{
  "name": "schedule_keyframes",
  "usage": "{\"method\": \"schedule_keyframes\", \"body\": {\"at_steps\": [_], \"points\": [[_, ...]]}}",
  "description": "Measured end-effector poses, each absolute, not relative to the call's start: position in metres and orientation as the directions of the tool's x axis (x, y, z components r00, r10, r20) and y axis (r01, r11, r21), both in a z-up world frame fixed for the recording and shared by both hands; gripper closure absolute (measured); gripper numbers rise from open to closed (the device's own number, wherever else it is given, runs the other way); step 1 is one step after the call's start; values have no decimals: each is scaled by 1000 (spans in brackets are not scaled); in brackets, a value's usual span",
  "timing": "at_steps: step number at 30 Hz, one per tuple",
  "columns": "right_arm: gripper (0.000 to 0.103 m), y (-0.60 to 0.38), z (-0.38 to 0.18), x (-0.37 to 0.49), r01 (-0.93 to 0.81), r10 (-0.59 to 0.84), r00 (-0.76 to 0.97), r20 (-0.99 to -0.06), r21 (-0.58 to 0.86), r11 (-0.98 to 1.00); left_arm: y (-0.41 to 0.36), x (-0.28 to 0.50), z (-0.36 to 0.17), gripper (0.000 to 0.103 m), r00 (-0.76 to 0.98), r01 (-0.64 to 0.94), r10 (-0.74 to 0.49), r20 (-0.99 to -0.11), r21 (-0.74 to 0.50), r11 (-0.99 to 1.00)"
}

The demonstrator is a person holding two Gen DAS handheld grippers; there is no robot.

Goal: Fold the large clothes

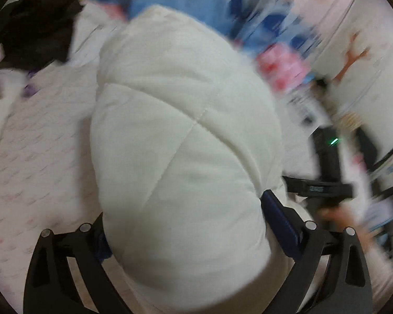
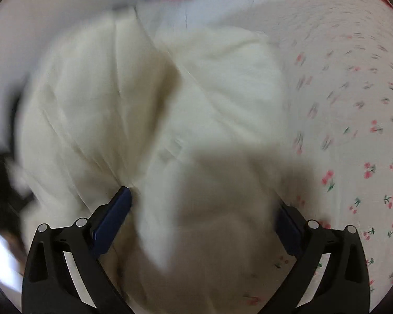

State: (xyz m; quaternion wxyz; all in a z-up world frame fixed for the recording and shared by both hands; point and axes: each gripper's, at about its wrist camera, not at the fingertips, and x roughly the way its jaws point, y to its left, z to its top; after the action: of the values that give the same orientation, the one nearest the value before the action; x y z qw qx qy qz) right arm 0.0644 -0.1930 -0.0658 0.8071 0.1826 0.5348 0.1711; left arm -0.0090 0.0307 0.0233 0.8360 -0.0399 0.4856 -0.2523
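Hiding left fingers (image 1: 280,219): puffy white jacket (image 1: 180,141).

Puffy white jacket (image 1: 180,141) fills the middle; dark clothes (image 1: 36,26) far left, bedsheet (image 2: 353,130) free beside it

Both fisheye views dim, soft indoor light, heavy motion blur strongest toward curved dark-vignetted edges; broad grey shadow falls on white quilted garment (image 2: 222,183), right wrist view; no glare except small green indicator light (image 1: 334,141).
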Motion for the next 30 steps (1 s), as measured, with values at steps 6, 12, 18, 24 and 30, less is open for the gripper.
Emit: {"method": "schedule_keyframes", "body": {"at_steps": [6,12,18,24,30], "points": [[6,-201,-10,56,-57,338,512,-790,362,931,71,-22,-19,6,422,272,-487,-765,-406,872],[6,-158,32,114,-137,367,559,-743,354,925,53,-27,-20,6,494,260,-462,-736,-382,887],[6,-171,-71,146,9,373,495,-784,434,901,68,-27,-23,6,540,236,-504,-674,-454,859],[6,-183,-17,100,-75,402,540,-740,434,898,66,-28,-15,6,545,227,-485,-684,-437,870],[6,-164,-51,44,-156,403,423,-812,373,915,48,-34,-6,6,633,248,-325,-702,-214,945]]}}
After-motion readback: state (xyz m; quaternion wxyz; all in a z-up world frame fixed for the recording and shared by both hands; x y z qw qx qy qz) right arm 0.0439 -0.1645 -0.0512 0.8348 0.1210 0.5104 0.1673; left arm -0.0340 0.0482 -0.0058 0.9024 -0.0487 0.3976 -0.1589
